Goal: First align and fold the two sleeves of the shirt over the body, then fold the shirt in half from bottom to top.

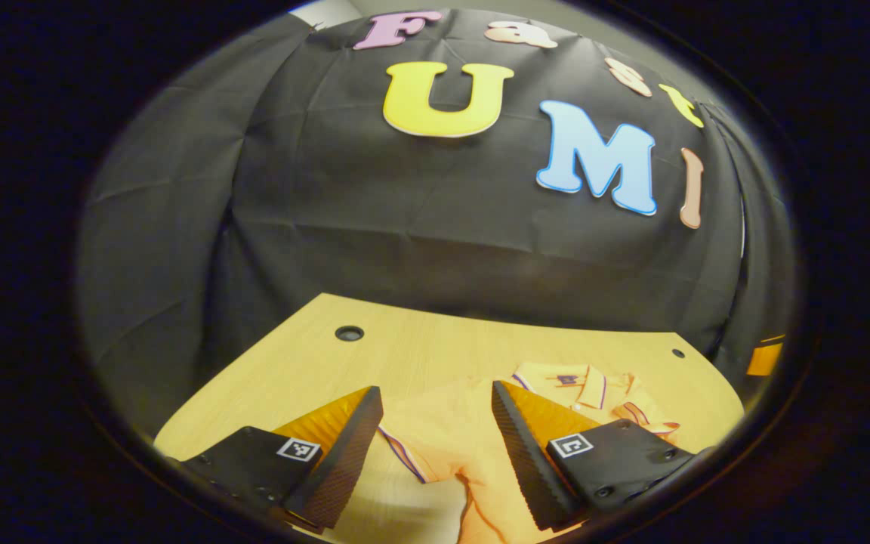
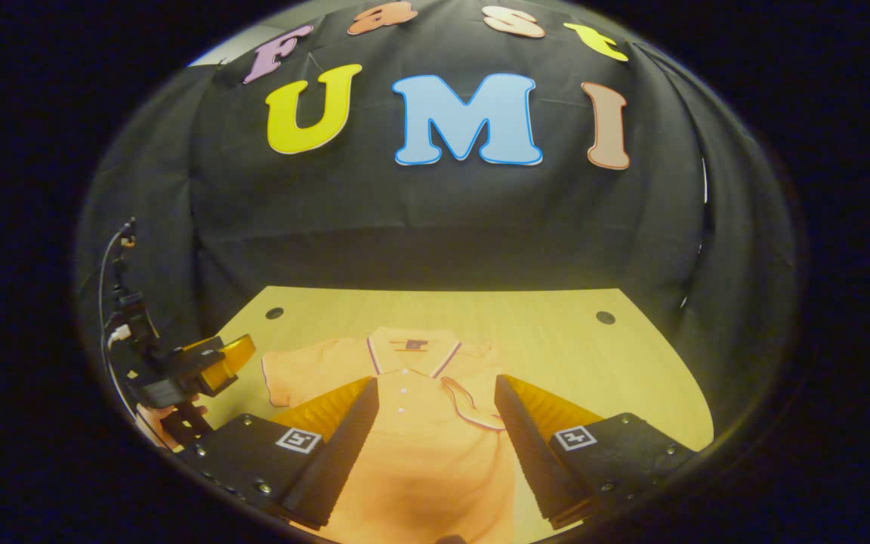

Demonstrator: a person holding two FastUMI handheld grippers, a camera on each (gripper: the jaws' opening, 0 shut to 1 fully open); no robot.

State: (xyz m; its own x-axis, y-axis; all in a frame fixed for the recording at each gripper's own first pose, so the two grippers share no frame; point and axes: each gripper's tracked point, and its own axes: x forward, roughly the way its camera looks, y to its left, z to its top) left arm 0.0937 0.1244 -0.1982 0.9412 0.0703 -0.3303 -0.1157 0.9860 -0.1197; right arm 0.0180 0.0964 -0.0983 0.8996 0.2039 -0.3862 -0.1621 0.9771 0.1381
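Shirt [image 2: 420,423] flat on table [image 2: 556,340], soft, light, apt to slide; right sleeve [image 2: 473,400] already folded in, left sleeve [image 2: 291,374] best pinched near cuff; both grippers [image 1: 435,446] [image 2: 435,446] spread, empty.

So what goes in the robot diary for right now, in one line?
step: sleeve folding | shirt: flat on table, right-side sleeve folded over body, other sleeve out | left gripper: open above shirt | right gripper: open above shirt
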